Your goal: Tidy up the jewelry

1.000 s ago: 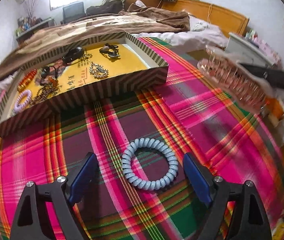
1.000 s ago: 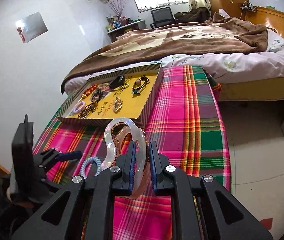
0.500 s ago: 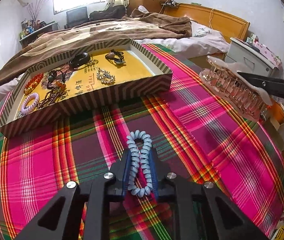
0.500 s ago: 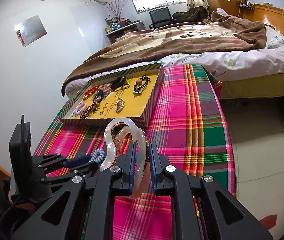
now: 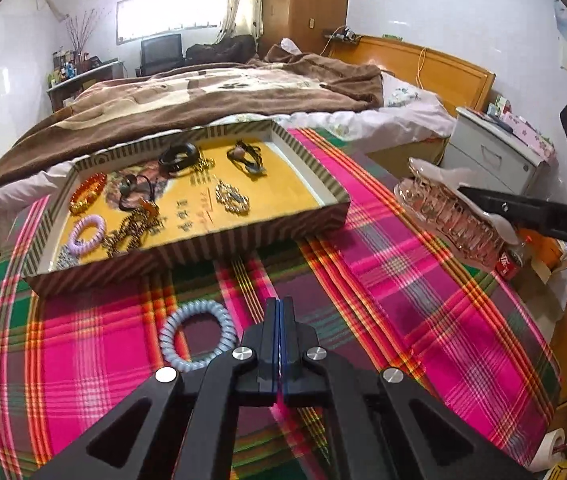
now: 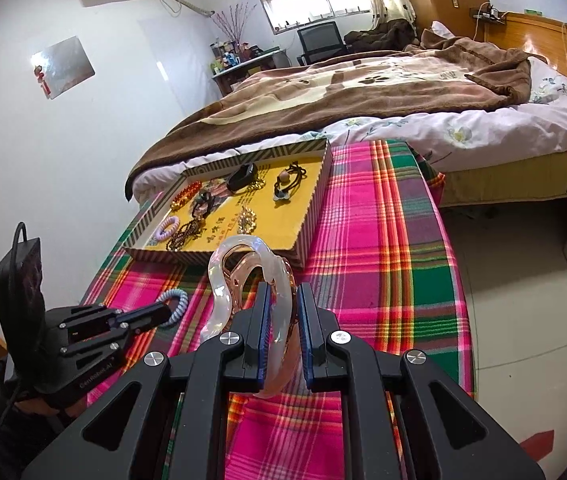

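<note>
one pale-blue spiral hair tie (image 5: 196, 335), round, ridged

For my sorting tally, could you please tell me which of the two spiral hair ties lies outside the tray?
The pale blue spiral tie, lying on the plaid cloth in front of the tray; the lilac one sits inside it.

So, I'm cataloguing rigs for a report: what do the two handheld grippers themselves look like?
Both are matte black, with triangular cut-outs in the linkage, silver round pivot bolts and blue pads on the fingers. The left gripper carries a black box with a cable and small white lettering on its body. The right gripper shows white letters along one finger in the left wrist view.
</note>
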Demonstrator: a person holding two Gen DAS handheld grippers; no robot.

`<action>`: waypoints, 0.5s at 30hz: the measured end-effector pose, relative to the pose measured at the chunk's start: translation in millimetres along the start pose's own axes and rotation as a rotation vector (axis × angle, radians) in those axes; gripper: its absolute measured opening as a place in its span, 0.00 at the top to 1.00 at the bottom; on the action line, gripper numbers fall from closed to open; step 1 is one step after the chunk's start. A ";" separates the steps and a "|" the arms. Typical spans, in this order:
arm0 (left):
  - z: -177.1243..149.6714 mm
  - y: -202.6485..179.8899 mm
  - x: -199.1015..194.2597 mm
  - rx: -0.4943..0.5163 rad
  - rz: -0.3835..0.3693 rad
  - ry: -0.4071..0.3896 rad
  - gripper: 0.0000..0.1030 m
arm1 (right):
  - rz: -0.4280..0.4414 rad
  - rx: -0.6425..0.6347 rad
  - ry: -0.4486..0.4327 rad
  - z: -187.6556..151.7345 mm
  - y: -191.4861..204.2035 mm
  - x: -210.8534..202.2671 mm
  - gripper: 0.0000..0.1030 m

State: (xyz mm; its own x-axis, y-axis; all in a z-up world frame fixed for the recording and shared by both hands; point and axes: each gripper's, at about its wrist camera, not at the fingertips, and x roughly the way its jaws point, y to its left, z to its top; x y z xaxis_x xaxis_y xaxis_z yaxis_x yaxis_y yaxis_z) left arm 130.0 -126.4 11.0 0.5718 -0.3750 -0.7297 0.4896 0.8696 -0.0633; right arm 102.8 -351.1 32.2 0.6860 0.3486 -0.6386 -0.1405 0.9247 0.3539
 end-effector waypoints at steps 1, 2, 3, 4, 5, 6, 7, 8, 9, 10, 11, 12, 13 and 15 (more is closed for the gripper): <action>3.0 2.8 -3.5 -0.005 0.005 -0.010 1.00 | 0.002 -0.001 -0.002 1.4 0.8 -0.3 0.87; 4.9 4.8 -5.9 -0.007 0.005 -0.018 1.00 | 0.001 -0.002 -0.006 3.5 2.3 -0.4 0.87; 7.3 6.7 -8.8 -0.009 0.003 -0.025 1.00 | 0.003 -0.002 -0.012 6.3 4.1 -1.2 0.87; 9.8 9.1 -12.0 -0.015 0.005 -0.033 1.00 | 0.008 -0.004 -0.016 8.5 5.2 -1.9 0.87; 13.3 11.8 -15.6 -0.018 0.005 -0.041 1.00 | 0.006 -0.007 -0.020 11.2 6.9 -2.1 0.87; 16.0 13.6 -18.0 -0.017 0.007 -0.048 1.00 | 0.004 -0.009 -0.026 13.2 8.2 -2.7 0.87; 19.3 16.4 -20.5 -0.016 0.012 -0.055 1.00 | 0.004 -0.013 -0.031 15.5 10.1 -3.1 0.87; 23.1 19.5 -23.0 -0.016 0.018 -0.063 1.00 | 0.006 -0.016 -0.036 18.3 11.2 -3.3 0.87; 27.6 22.8 -25.4 -0.016 0.021 -0.070 1.00 | 0.008 -0.017 -0.043 22.0 12.6 -3.2 0.87; 31.0 25.9 -27.1 -0.018 0.025 -0.076 1.00 | 0.008 -0.017 -0.047 24.8 13.9 -2.7 0.87; 35.4 29.7 -28.8 -0.021 0.031 -0.082 1.00 | 0.007 -0.016 -0.054 29.4 15.2 -1.8 0.87; 40.3 34.2 -30.6 -0.027 0.031 -0.090 1.00 | 0.008 -0.016 -0.057 32.8 16.5 -0.4 0.87; 43.5 37.3 -31.4 -0.033 0.029 -0.094 1.00 | 0.008 -0.016 -0.059 35.2 17.3 0.9 0.87; 51.7 45.4 -31.8 -0.044 0.034 -0.103 1.00 | 0.001 -0.017 -0.063 42.6 19.9 5.3 0.87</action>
State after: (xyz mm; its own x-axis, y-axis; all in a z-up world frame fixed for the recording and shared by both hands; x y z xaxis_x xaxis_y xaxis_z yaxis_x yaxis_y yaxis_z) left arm 168.0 -91.5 66.5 0.6535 -0.3741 -0.6580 0.4409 0.8948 -0.0709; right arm 134.1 -337.4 65.0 0.7297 0.3395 -0.5935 -0.1530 0.9271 0.3421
